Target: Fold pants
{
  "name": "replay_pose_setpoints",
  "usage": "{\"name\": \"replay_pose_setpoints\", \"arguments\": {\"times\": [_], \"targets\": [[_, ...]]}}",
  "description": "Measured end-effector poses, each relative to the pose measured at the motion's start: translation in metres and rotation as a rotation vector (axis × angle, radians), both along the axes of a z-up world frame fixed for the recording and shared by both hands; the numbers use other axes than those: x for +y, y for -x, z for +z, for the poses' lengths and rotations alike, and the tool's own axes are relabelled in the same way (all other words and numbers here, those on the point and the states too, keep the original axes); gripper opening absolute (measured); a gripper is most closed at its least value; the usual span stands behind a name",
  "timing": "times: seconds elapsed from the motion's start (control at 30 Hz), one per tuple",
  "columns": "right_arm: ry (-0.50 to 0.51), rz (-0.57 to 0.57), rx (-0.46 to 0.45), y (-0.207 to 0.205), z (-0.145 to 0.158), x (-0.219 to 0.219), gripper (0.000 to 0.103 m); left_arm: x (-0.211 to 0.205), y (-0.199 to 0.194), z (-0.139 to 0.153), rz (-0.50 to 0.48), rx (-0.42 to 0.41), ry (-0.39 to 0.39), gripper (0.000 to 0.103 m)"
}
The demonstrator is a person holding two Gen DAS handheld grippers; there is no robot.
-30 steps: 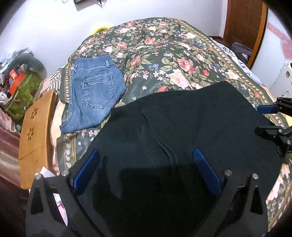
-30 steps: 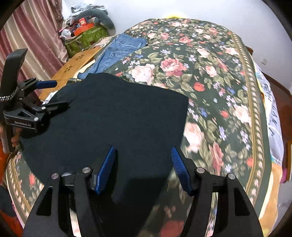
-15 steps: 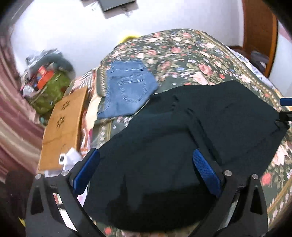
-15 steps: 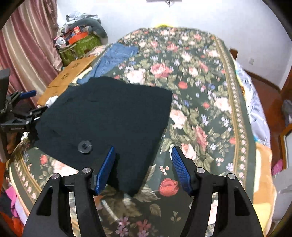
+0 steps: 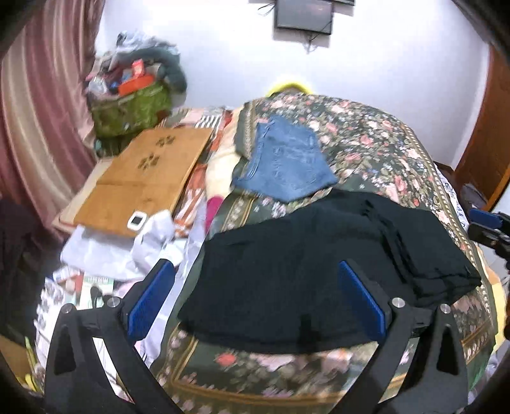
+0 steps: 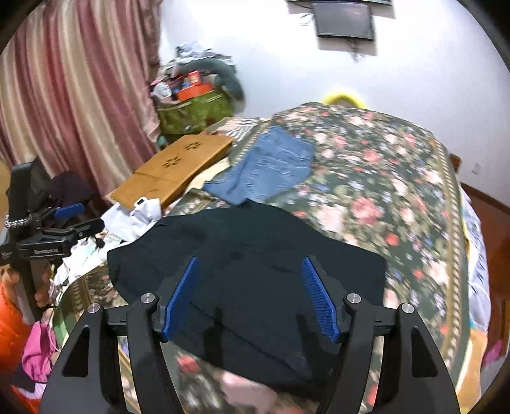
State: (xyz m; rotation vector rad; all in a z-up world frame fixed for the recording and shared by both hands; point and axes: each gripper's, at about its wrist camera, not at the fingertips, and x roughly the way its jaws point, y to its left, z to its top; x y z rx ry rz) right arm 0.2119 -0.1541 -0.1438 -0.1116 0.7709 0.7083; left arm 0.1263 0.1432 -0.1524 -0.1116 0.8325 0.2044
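Observation:
Black pants (image 5: 318, 254) lie folded flat near the front edge of a floral bedspread (image 5: 366, 143). My left gripper (image 5: 255, 270) hovers open above their near left part with nothing between its pads. In the right wrist view the same pants (image 6: 248, 248) lie under my right gripper (image 6: 250, 261), whose jaws are opening and hold nothing. Each gripper shows in the other's view: the right gripper (image 5: 481, 226) at the right edge, the left gripper (image 6: 83, 218) off the bed's left corner. Folded blue jeans (image 5: 287, 165) rest farther back.
A wooden board (image 5: 143, 178) and white cloths and papers (image 5: 127, 242) crowd the bed's left side. A full green bag (image 5: 130, 111) stands by the striped curtain (image 6: 79, 95). A screen (image 6: 344, 19) hangs on the wall; a wooden door (image 5: 491, 127) is at right.
Both grippers have drawn back and risen away from the black pants, so more of the room shows. The left gripper has rolled and swung toward the bed's left side. The pants stay flat.

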Motion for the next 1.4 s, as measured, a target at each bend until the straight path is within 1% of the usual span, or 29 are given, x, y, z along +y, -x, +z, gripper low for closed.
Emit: {"name": "replay_pose_setpoints", "arguments": {"times": [0.13, 0.2, 0.23, 0.3, 0.33, 0.4, 0.57, 0.63, 0.7, 0.87, 0.9, 0.97, 1.0, 1.03, 1.07, 1.1, 1.17, 1.23, 1.27, 1.3, 1.33, 1.4], "targets": [[0.053, 0.046, 0.058, -0.007, -0.023, 0.033, 0.064, 0.023, 0.013, -0.02, 0.014, 0.072, 0.122, 0.103], [0.109, 0.055, 0.092, -0.009, -0.039, 0.047, 0.064, 0.032, 0.019, -0.032, 0.026, 0.111, 0.195, 0.103], [0.133, 0.074, 0.108, -0.008, -0.048, 0.053, 0.064, 0.037, 0.021, -0.041, 0.031, 0.14, 0.249, 0.103], [0.171, 0.105, 0.128, -0.003, -0.058, 0.061, 0.064, 0.042, 0.025, -0.052, 0.032, 0.176, 0.315, 0.103], [0.187, 0.11, 0.124, 0.001, -0.06, 0.063, 0.066, 0.043, 0.027, -0.059, 0.029, 0.201, 0.348, 0.103], [0.206, 0.116, 0.104, 0.005, -0.062, 0.064, 0.067, 0.041, 0.026, -0.067, 0.016, 0.234, 0.395, 0.103], [0.191, 0.121, 0.122, 0.005, -0.063, 0.063, 0.067, 0.039, 0.016, -0.088, -0.009, 0.301, 0.566, 0.103], [0.19, 0.12, 0.124, 0.005, -0.063, 0.063, 0.067, 0.036, 0.008, -0.092, -0.023, 0.315, 0.593, 0.103], [0.194, 0.121, 0.124, 0.006, -0.063, 0.066, 0.067, 0.033, -0.003, -0.097, -0.065, 0.336, 0.64, 0.103], [0.186, 0.121, 0.127, 0.005, -0.064, 0.067, 0.067, 0.04, -0.029, -0.111, -0.03, 0.398, 0.717, 0.103], [0.184, 0.121, 0.129, 0.005, -0.064, 0.066, 0.067, 0.044, -0.034, -0.114, -0.028, 0.395, 0.74, 0.103], [0.178, 0.122, 0.131, 0.005, -0.064, 0.066, 0.067, 0.054, -0.043, -0.121, -0.034, 0.375, 0.811, 0.103], [0.177, 0.123, 0.133, 0.005, -0.065, 0.065, 0.067, 0.061, -0.048, -0.128, -0.029, 0.381, 0.846, 0.1], [0.175, 0.123, 0.134, 0.005, -0.065, 0.065, 0.067, 0.068, -0.051, -0.133, -0.006, 0.384, 0.865, 0.09], [0.173, 0.124, 0.136, 0.005, -0.065, 0.065, 0.067, 0.075, -0.053, -0.138, 0.025, 0.387, 0.87, 0.077], [0.173, 0.124, 0.137, 0.005, -0.065, 0.065, 0.067, 0.08, -0.056, -0.141, 0.042, 0.388, 0.871, 0.071], [0.17, 0.124, 0.137, 0.005, -0.065, 0.065, 0.067, 0.088, -0.059, -0.145, 0.075, 0.393, 0.856, 0.048], [0.164, 0.124, 0.139, 0.005, -0.065, 0.065, 0.067, 0.09, -0.058, -0.141, 0.088, 0.379, 0.826, 0.04], [0.162, 0.124, 0.14, 0.005, -0.065, 0.064, 0.067, 0.089, -0.057, -0.138, 0.091, 0.366, 0.796, 0.037], [0.159, 0.124, 0.14, 0.005, -0.065, 0.064, 0.067, 0.086, -0.056, -0.131, 0.085, 0.349, 0.752, 0.035], [0.155, 0.124, 0.142, 0.005, -0.064, 0.063, 0.067, 0.081, -0.056, -0.122, 0.078, 0.327, 0.691, 0.032], [0.126, 0.124, 0.162, 0.005, -0.062, 0.058, 0.067, 0.067, -0.057, -0.099, 0.058, 0.283, 0.55, 0.027]]}}
